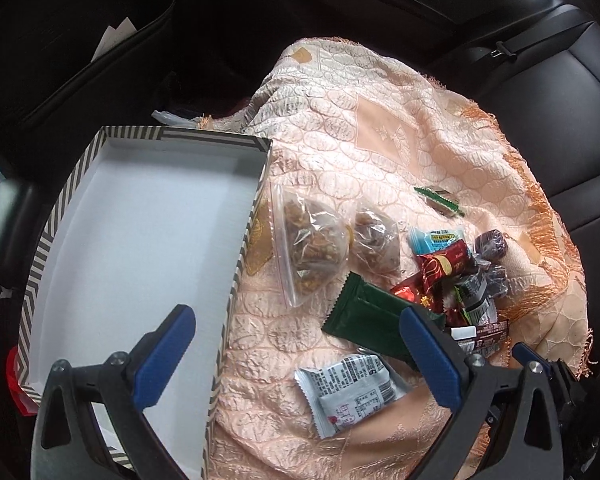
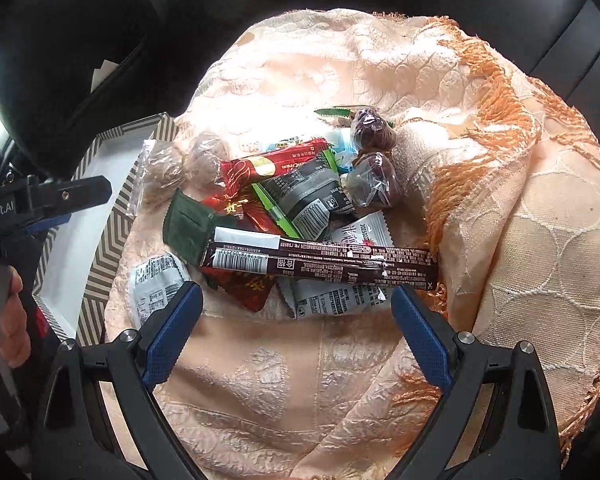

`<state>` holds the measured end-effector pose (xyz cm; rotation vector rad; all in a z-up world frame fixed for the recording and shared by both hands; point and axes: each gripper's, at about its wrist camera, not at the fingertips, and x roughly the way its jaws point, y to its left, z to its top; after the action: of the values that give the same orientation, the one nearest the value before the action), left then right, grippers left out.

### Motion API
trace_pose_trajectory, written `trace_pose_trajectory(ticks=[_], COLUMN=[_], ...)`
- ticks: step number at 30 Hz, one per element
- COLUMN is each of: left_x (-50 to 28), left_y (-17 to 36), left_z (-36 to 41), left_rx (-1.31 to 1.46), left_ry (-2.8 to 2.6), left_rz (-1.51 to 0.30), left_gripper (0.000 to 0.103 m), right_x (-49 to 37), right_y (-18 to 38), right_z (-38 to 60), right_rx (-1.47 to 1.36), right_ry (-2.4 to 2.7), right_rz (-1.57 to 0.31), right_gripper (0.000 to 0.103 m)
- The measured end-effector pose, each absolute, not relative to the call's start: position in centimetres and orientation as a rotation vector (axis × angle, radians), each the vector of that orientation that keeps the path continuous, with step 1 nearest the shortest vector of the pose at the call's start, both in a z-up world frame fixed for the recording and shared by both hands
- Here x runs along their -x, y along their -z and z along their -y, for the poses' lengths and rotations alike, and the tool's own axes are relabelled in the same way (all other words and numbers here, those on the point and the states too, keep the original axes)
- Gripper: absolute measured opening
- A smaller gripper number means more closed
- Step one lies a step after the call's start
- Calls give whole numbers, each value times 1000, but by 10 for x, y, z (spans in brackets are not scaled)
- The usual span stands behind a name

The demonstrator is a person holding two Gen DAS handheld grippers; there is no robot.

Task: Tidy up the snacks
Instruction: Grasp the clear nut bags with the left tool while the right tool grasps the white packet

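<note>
Snack pile on peach cloth beside striped box, both grippers spread wide, holding nothing.

Left wrist: left gripper (image 1: 298, 344) over the white-lined striped cardboard box (image 1: 236, 276) edge; two clear zip bags of brown nut clusters (image 1: 312, 248) near the box, dark green foil packet (image 1: 364, 316) partly hidden by a finger. Right wrist: right gripper (image 2: 296, 332) just short of the long brown chocolate bar wrapper (image 2: 320, 260) topping the pile; two plastic-wrapped dark dates (image 2: 374, 148) behind; lower wrappers overlapped, uncountable, all on the peach fringed quilted cloth (image 2: 500, 240).
</note>
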<state>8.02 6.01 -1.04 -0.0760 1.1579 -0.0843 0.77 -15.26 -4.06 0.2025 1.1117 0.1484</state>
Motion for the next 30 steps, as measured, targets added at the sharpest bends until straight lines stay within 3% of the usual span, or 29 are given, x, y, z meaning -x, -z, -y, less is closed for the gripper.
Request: trace_pose_trajectory(ticks=[30], left_x=[-169], left_y=[70], left_z=[-5], left_rx=[114], left_ry=[37], left_rz=[-1334], left_gripper=[103], right_x=[-14], right_y=[35], right_z=[158], right_rx=[-163], right_ry=[-112], right_rz=[-1084], right_gripper=[96])
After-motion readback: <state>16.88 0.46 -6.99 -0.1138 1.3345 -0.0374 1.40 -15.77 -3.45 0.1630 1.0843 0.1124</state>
